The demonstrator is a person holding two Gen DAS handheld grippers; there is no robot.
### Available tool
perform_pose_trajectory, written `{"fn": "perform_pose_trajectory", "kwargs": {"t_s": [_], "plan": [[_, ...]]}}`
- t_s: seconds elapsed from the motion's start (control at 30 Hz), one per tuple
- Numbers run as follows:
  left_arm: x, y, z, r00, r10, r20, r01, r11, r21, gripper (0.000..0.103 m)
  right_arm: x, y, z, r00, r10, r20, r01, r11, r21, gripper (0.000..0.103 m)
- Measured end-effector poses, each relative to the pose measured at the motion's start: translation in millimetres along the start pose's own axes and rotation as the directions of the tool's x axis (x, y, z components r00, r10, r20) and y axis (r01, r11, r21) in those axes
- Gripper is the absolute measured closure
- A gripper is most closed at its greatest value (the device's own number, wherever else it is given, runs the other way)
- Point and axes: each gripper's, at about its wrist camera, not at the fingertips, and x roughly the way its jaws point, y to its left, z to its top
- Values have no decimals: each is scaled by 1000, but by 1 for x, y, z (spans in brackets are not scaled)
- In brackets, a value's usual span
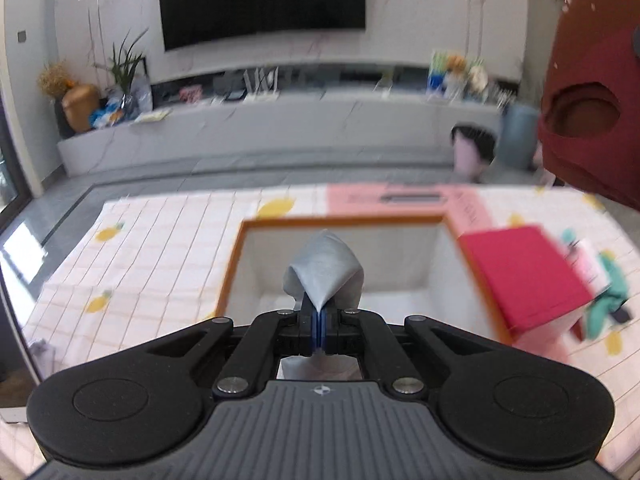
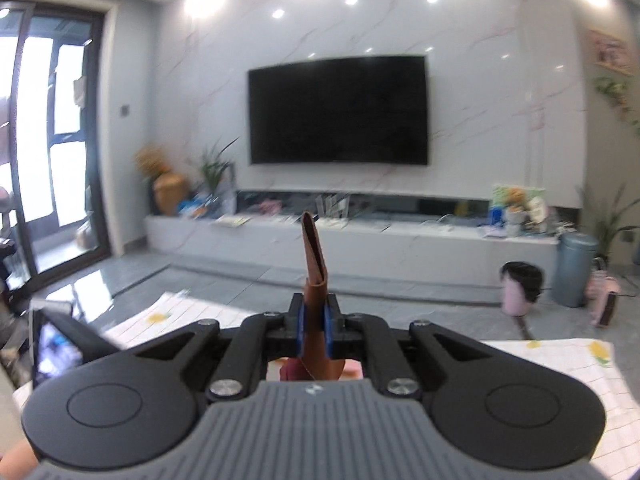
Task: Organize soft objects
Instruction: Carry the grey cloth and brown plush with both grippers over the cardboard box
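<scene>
My left gripper (image 1: 319, 322) is shut on a pale grey cloth (image 1: 325, 270), whose fold stands up in front of the fingers. It hangs over an open white box with an orange rim (image 1: 340, 221). A dark red-brown garment (image 1: 588, 120) with a round hole hangs at the upper right of the left wrist view. In the right wrist view my right gripper (image 2: 315, 322) is shut on a brown cloth (image 2: 314, 256) that sticks up between the pads, held high and pointing toward the TV wall.
A pink box (image 1: 408, 200) stands behind the white one and a magenta box (image 1: 528, 276) to its right, with a teal cloth (image 1: 608, 296) beside it. All rest on a pineapple-print tablecloth (image 1: 152, 248). A TV (image 2: 338, 110), a low cabinet (image 2: 360, 240) and bins lie beyond.
</scene>
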Motion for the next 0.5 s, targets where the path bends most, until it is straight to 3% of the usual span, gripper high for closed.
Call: {"fn": "perform_pose_trajectory", "kwargs": {"t_s": [0.13,0.27,0.4,0.5], "plan": [[19,10,-4,992,25,-125,-24,1000,10,101,24,19,-19,994,63,-85,-63,998,-1,96],[29,5,-17,977,165,-134,-147,980,132,101,41,32,-44,982,95,-162,-94,995,18,96],[44,7,-24,964,140,-226,-107,983,151,100,53,35,-61,972,107,-210,-105,994,22,96],[48,7,-28,948,173,-266,-137,979,149,93,58,34,-71,969,91,-229,-85,996,39,96]]}}
